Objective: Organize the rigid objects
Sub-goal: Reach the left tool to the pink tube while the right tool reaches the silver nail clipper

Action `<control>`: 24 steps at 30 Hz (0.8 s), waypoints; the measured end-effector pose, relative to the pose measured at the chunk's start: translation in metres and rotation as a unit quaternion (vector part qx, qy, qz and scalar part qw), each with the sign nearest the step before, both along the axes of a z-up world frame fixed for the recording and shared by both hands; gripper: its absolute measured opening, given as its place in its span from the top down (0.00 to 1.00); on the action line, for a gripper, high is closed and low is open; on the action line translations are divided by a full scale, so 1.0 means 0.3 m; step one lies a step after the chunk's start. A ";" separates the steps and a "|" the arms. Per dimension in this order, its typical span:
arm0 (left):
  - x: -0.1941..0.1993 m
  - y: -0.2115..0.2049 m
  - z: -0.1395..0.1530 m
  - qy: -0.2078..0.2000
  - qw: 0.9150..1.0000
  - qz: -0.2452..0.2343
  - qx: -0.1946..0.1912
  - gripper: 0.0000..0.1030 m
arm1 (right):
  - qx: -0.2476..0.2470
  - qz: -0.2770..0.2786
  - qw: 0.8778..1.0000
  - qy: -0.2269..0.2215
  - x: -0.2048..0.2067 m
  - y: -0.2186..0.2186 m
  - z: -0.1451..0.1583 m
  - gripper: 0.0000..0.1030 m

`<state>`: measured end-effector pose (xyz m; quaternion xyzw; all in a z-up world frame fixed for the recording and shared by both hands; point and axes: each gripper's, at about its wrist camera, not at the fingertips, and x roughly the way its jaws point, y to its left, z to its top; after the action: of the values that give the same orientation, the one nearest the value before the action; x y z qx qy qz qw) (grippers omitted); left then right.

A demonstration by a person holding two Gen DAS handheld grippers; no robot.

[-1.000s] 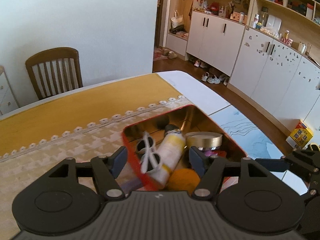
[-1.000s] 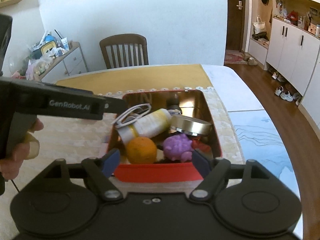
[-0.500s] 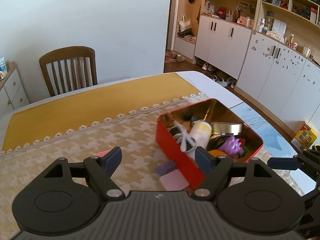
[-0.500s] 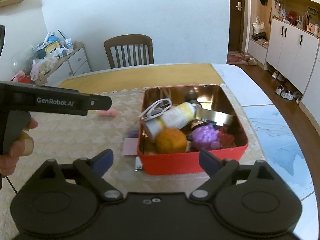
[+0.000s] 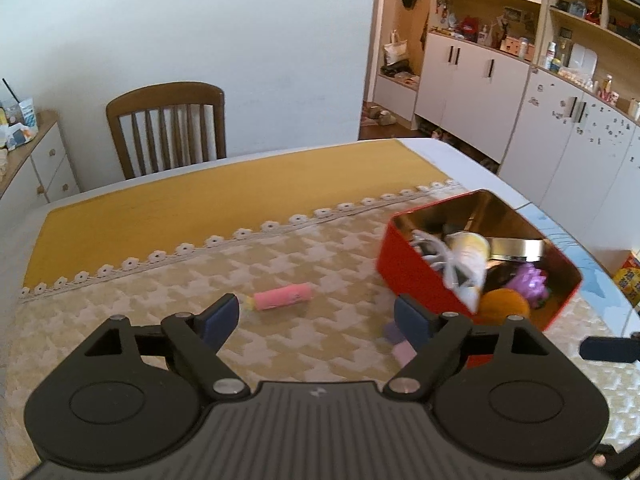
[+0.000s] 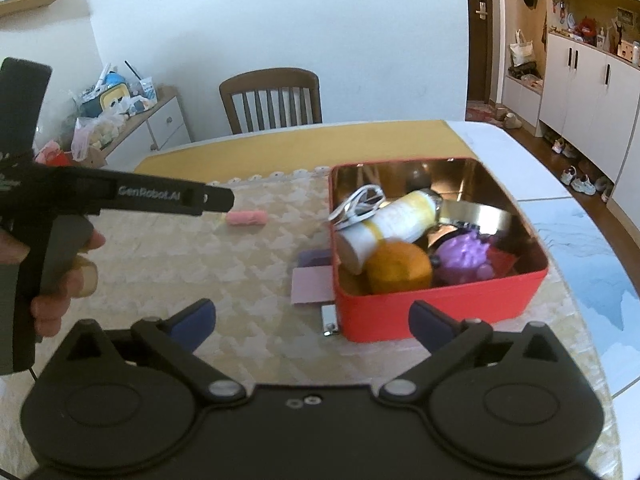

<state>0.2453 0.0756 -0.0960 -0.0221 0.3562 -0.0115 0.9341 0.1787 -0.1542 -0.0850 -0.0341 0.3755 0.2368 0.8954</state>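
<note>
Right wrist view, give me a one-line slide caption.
Open right gripper faces a red tin packed with objects; a pink roll lies loose on the tablecloth.

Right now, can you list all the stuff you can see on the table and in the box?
tin box: 1, red outside, shiny gold inside, right part of the table
orange ball: 1, orange, in the box, near corner
bottle: 1, white with yellow bands, lying in the box
sunglasses: 1, white, in the box on the bottle
round tin: 1, gold, in the box, tilted
spiky toy: 1, purple, in the box
pink roll: 1, pink, on the tablecloth left of the box
flat pieces: 2, purple and pink, beside the box's left wall
tablecloth: 1, yellow and cream
chair: 1, brown, behind the table
left gripper: 1, black, open
right gripper: 1, black, open
</note>
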 end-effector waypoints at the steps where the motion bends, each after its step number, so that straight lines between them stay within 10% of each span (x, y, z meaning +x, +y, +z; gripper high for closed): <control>1: 0.010 0.011 -0.011 0.002 1.000 0.003 0.003 0.18 | -0.001 -0.002 1.000 0.001 0.000 0.009 -0.008 0.00; 24: 0.228 0.107 -0.239 0.047 0.999 0.016 -0.008 0.18 | -0.018 -0.027 0.998 0.061 0.056 0.101 -0.211 0.18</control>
<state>0.3137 0.1076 -0.1678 -0.0358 0.3994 0.0020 0.9161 0.1954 -0.1239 -0.1484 -0.0255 0.4344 0.2074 0.8761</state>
